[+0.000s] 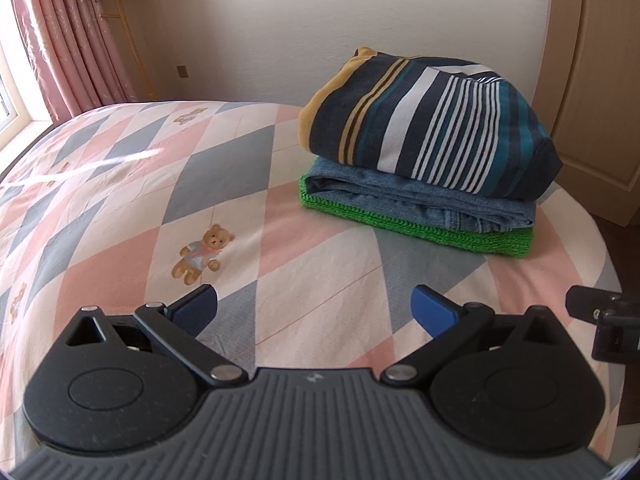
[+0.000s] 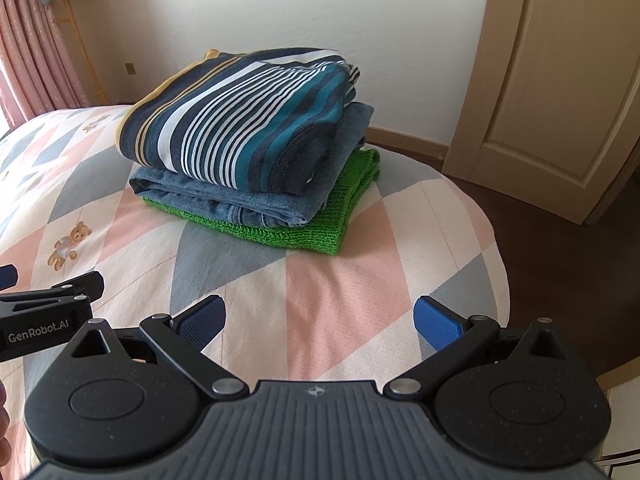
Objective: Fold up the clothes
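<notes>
Three folded garments are stacked on the bed: a navy, teal and white striped top (image 1: 432,128) (image 2: 244,120) on top, folded blue jeans (image 1: 420,196) (image 2: 248,200) under it, and a green knit (image 1: 452,236) (image 2: 316,232) at the bottom. My left gripper (image 1: 314,306) hovers open over the bedspread, short of the stack and to its left, with nothing between its blue pads. My right gripper (image 2: 320,316) is open too, empty, just in front of the stack. The left gripper's body (image 2: 48,312) shows at the left edge of the right wrist view.
The bed carries a pink, grey and white diamond-patterned bedspread (image 1: 120,208) (image 2: 360,272) with teddy bear prints. A wooden door (image 2: 560,92) stands right of the bed, over dark floor (image 2: 560,248). Pink curtains (image 1: 68,40) and a window are at the left.
</notes>
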`<state>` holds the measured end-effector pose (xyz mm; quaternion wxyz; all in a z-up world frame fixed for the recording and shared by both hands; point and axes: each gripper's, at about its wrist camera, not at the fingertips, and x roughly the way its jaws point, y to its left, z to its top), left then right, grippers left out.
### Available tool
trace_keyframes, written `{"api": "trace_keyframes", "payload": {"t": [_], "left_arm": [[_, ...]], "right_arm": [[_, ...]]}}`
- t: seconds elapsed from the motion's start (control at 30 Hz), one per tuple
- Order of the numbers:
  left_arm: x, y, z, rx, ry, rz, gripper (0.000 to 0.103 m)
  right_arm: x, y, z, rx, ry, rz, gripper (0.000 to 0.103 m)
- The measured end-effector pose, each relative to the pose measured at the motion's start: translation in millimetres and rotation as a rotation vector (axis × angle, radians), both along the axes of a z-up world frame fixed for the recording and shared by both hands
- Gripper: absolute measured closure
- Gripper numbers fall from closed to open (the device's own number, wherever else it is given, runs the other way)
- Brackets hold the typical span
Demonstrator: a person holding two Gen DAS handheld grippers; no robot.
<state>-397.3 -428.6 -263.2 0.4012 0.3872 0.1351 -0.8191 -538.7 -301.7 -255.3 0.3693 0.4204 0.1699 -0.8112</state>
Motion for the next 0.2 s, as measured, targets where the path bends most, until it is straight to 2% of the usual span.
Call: {"api": "trace_keyframes", "payload": {"t": [0.2], "left_arm": [[4.9,7.2,14.1,-0.011,0.051,0.005,0.001]], "right_arm": [[3.1,6.9,9.7,-0.022,0.005,0.007,0.000]]}}
